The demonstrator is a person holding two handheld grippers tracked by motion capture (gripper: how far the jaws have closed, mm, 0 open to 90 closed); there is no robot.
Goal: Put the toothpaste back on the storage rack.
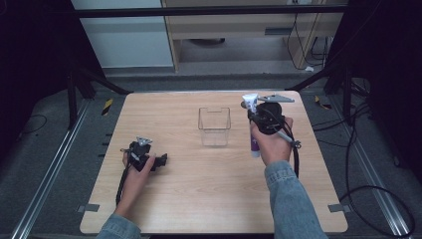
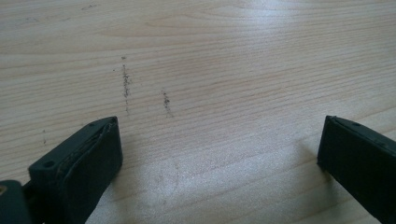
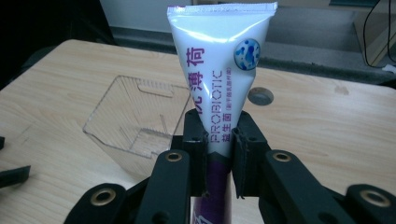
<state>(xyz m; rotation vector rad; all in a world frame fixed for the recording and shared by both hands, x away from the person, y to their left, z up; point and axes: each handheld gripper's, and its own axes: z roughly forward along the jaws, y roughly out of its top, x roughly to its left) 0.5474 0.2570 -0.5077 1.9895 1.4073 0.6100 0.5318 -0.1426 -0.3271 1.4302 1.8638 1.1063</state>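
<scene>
While the right gripper (image 3: 219, 140) stands to the right of the clear bin (image 1: 214, 126), its jaws are clamped on the toothpaste tube (image 3: 222, 70) about midway down, with the crimped flat end up and the purple cap end hanging below the hand in the high view. The tube is held upright, off the table (image 1: 209, 199), just right of the bin and not yet over its opening.

Left gripper (image 1: 148, 158) rests low at the near left of the table, jaws spread wide, nothing between them; bare wood under it.

Risks, as I judge them:
- The tube body is soft and tapers toward the crimp. A pinch on a slick, wedge-shaped wall may let it slide downward or swivel in the jaws during the carry.
- The bin is light and nothing steadies it. If the hanging cap end clips the right rim on the way across, the bin could skid or tip.
- The tube looks taller than the bin is deep; released upright it may lean on a wall and topple out.
</scene>
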